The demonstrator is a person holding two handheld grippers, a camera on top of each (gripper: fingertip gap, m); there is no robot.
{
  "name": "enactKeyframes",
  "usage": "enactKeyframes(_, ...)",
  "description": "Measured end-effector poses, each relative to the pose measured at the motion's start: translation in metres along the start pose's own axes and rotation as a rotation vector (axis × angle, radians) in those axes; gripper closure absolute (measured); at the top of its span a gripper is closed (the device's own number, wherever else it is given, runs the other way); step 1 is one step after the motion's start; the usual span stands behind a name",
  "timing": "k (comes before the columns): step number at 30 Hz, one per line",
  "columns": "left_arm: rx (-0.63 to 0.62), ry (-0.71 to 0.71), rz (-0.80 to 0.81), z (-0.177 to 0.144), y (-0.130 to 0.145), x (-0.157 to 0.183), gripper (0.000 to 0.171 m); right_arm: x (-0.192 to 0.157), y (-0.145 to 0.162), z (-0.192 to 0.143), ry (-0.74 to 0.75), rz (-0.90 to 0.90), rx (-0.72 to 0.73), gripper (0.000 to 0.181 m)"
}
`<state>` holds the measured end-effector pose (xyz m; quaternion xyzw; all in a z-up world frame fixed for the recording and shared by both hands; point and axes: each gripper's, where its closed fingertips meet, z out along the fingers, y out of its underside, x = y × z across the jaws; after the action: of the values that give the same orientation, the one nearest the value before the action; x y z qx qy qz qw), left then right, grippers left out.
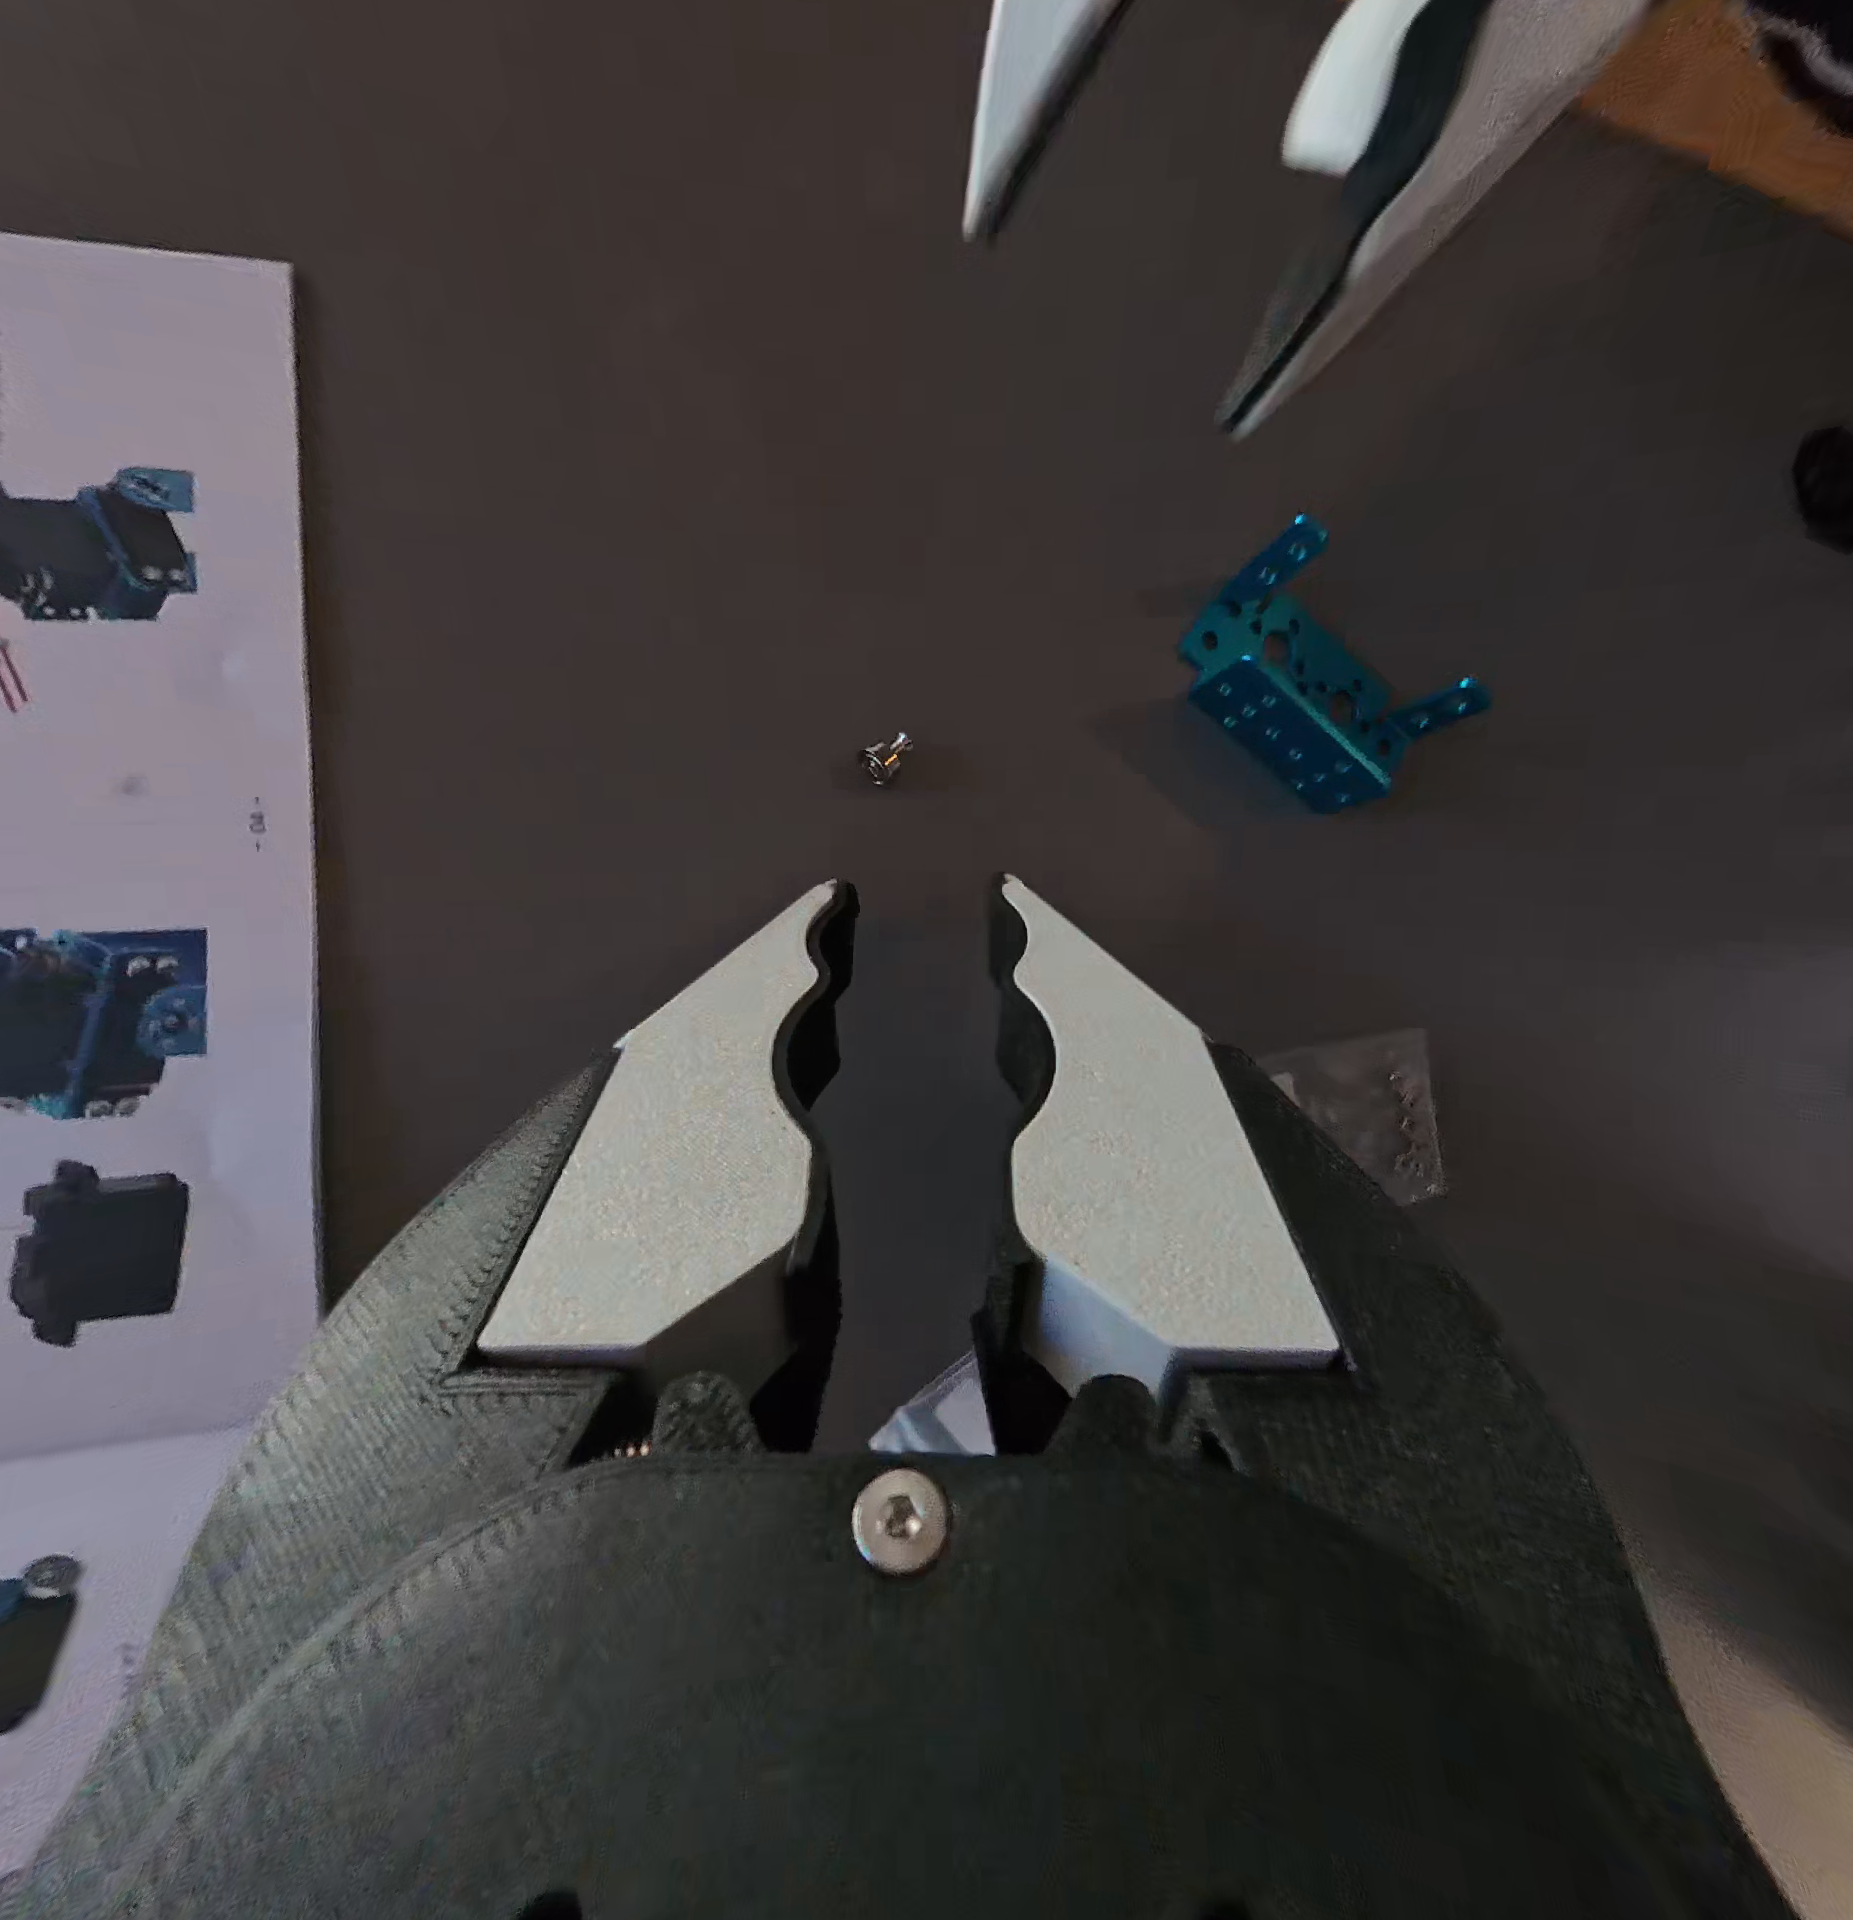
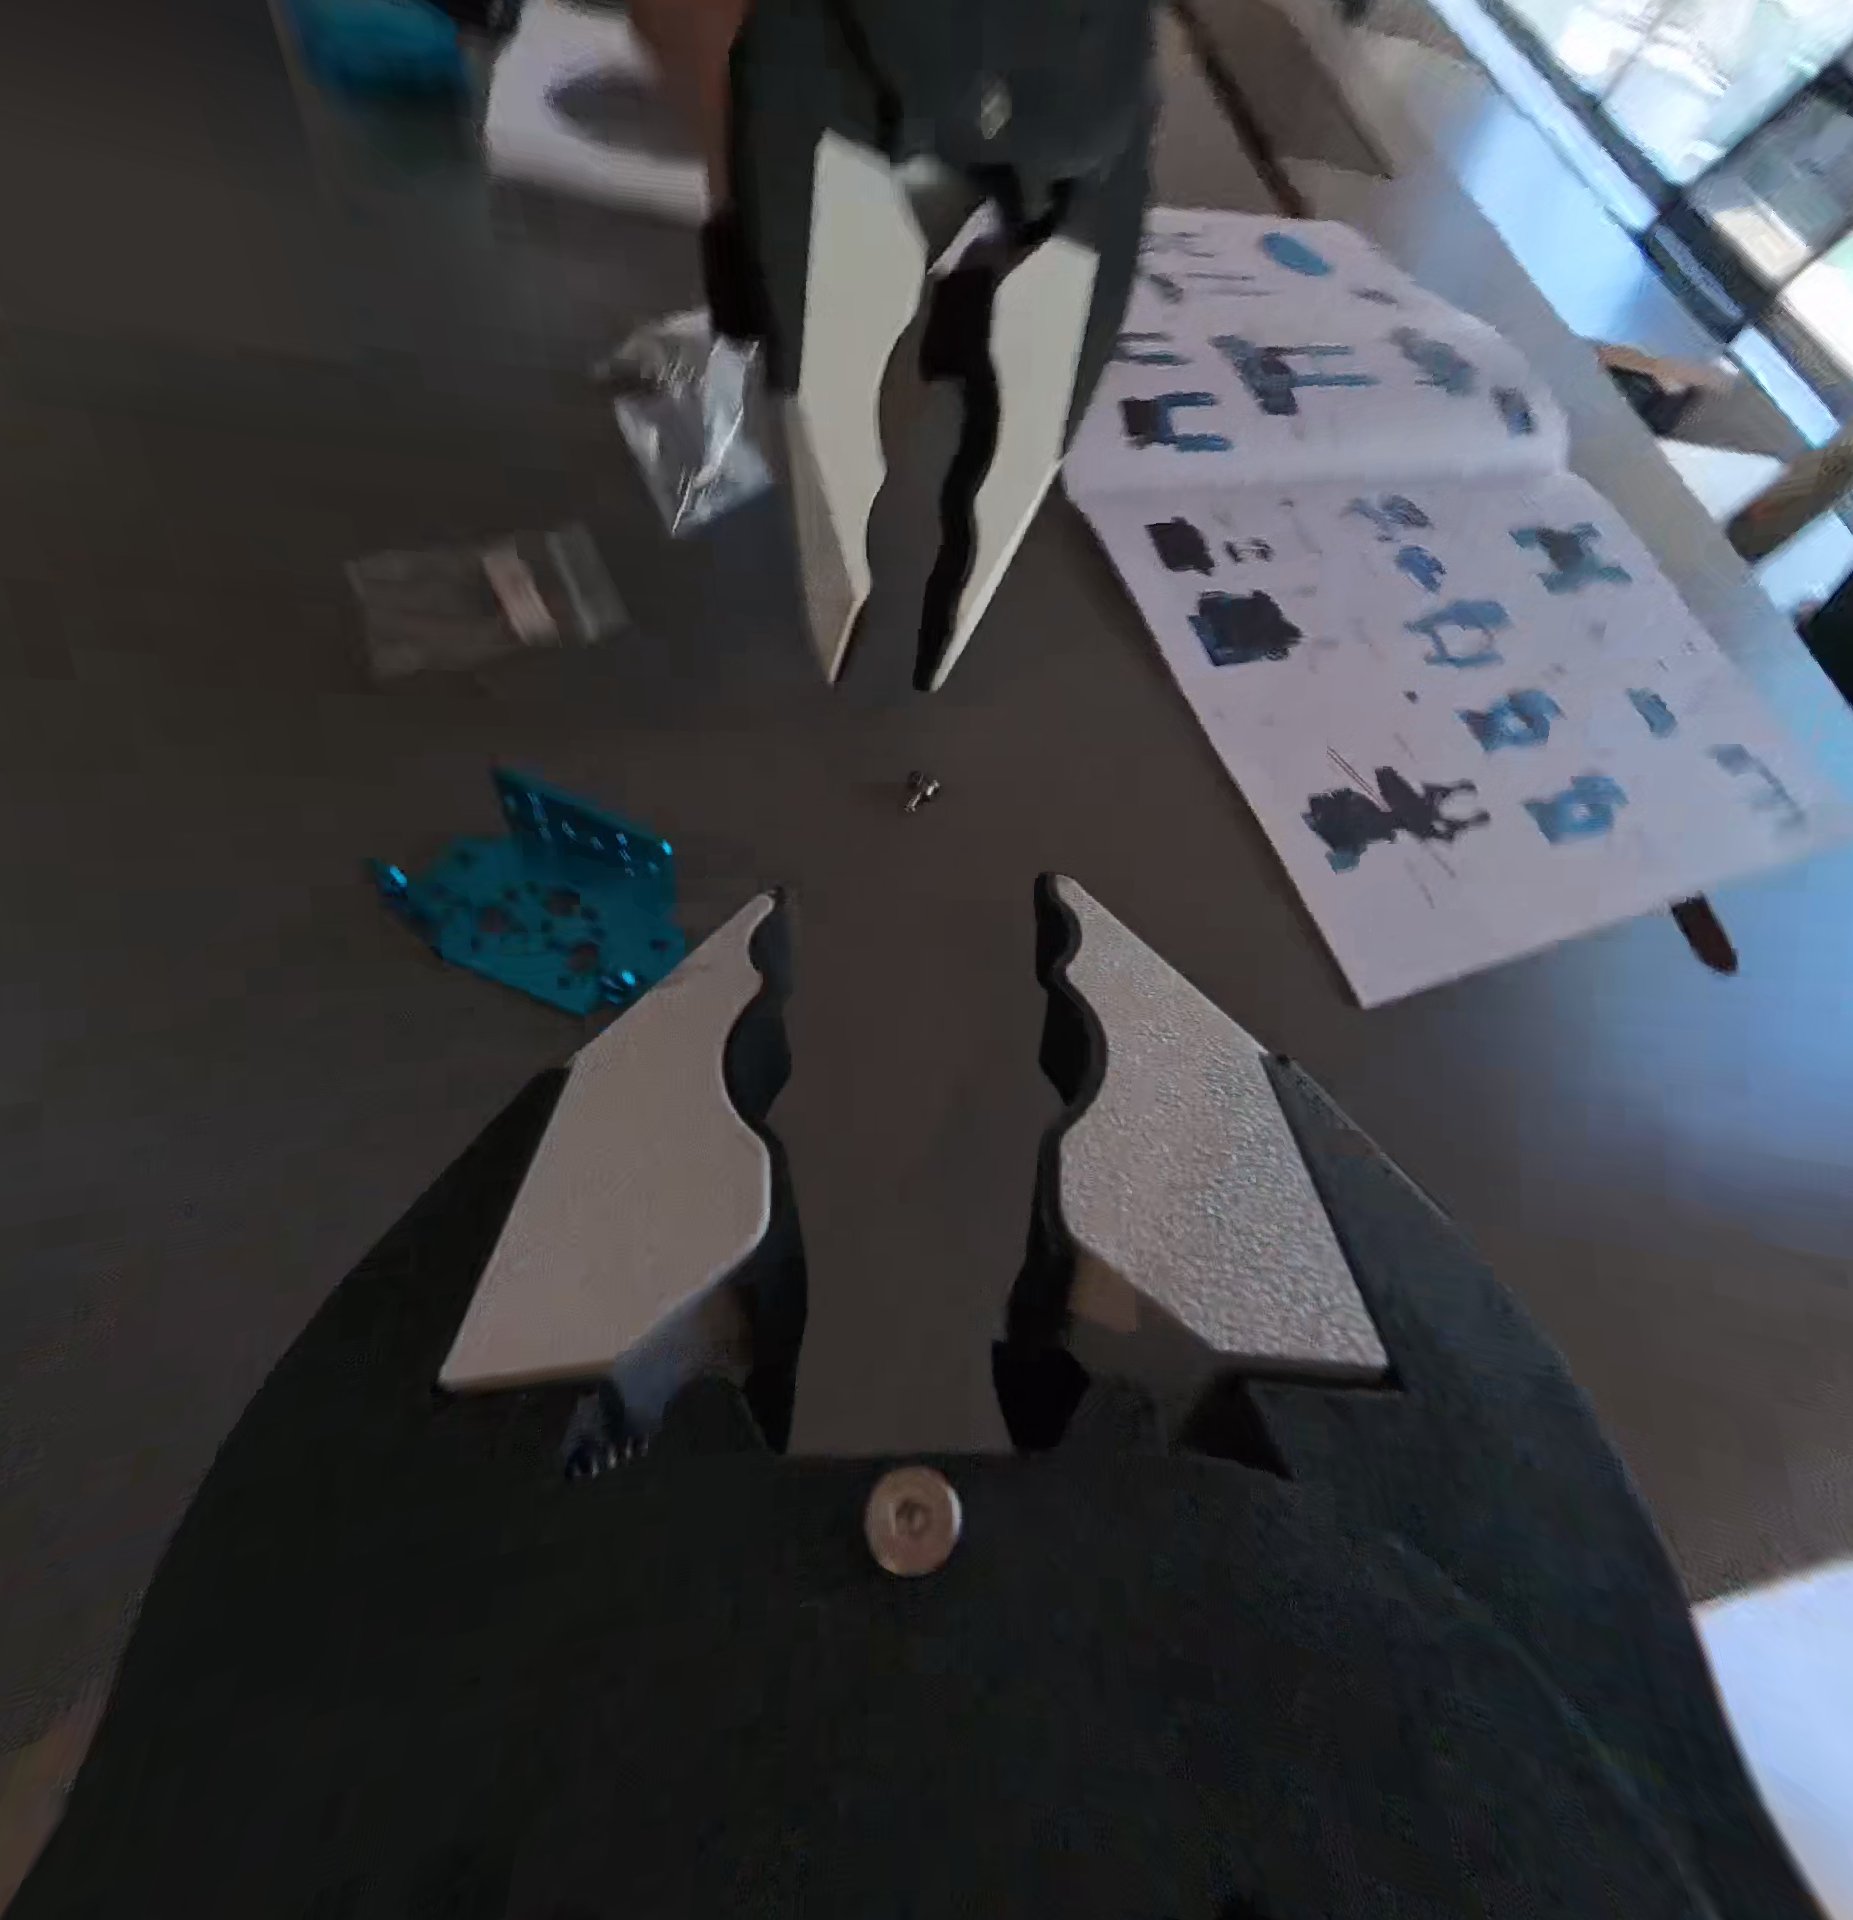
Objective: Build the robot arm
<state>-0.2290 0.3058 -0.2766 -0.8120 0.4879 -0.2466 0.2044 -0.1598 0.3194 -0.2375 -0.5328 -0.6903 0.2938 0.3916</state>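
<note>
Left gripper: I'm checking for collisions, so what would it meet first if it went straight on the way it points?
Probably the small silver screw, which lies alone on the dark table just ahead of the left gripper, slightly left of its open jaws. Depth is unclear, so it might touch the table first.

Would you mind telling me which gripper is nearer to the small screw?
Left, narrowly. The left gripper has its open tips just short of the screw; the right gripper, also open, faces it from the opposite side, slightly farther off.
</note>
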Motion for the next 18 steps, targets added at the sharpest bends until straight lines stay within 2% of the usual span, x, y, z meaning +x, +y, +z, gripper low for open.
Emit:
enactKeyframes(2,0.033,-0.027,-0.046,-0.002,0.002,0.001,0.145,-0.001,0.009,0.021,-0.097,-0.149,-0.079,0.144)
enactKeyframes(6,0.056,-0.135,-0.101,-0.005,0.007,0.003,0.142,0.008,0.014,0.051,-0.175,-0.394,-0.138,0.149)
enactKeyframes(11,0.153,-0.198,-0.214,0.004,-0.008,0.013,0.144,0.002,0.012,0.065,-0.321,-0.496,-0.12,0.153)
enactKeyframes(14,0.156,-0.253,-0.253,0.01,-0.006,0.009,0.144,0.002,0.01,0.068,-0.361,-0.521,-0.12,0.151)
enactKeyframes(18,0.178,-0.25,-0.272,0.018,-0.007,0.01,0.146,0.002,0.01,0.069,-0.39,-0.548,-0.103,0.152)
